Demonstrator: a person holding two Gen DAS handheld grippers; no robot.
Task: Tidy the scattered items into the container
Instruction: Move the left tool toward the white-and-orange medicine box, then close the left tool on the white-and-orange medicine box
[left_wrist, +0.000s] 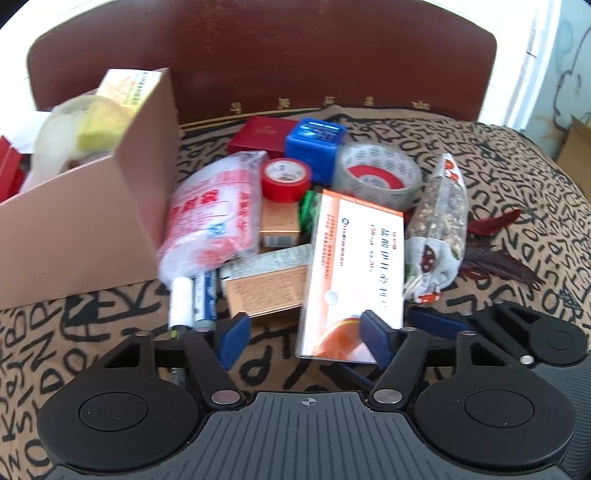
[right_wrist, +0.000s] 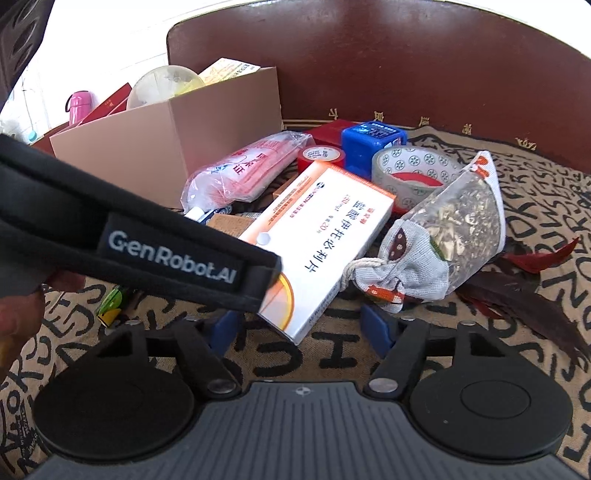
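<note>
At the left, the cardboard box (left_wrist: 85, 206) sits on the letter-print cloth (left_wrist: 74, 332), already holding a clear dome (left_wrist: 62, 133) and a yellow carton (left_wrist: 127, 86). Just right of it lies the pink bag (left_wrist: 214, 218), with two batteries (left_wrist: 192, 302) poking out below it and touching a tan box (left_wrist: 266, 291).

The left gripper (left_wrist: 301, 332) is low over the cloth, pointing toward the pile, its jaws spread with nothing clamped. Its right fingertip (left_wrist: 376, 334) overlaps the near end of the white pill box (left_wrist: 354, 273); whether it touches cannot be told. The pill box leans across the tan box. Behind it are the red tape (left_wrist: 286, 179), a blue cube (left_wrist: 316, 146), a red case (left_wrist: 264, 134) and the clear tape (left_wrist: 376, 177).

To the right lies the seed bag (left_wrist: 441, 225), beside dark red feathers (left_wrist: 495, 258).

The right gripper (right_wrist: 301, 326) also hovers low, aimed at the near corner of the pill box, which lies between its parted jaws without being pinched. A black strap (right_wrist: 147, 236) marked GenRobot.AI crosses the left of the right wrist view, and the left hand (right_wrist: 22, 306) shows beneath it. In the left wrist view the right gripper's blue finger (left_wrist: 436, 321) shows just right of the pill box.
</note>
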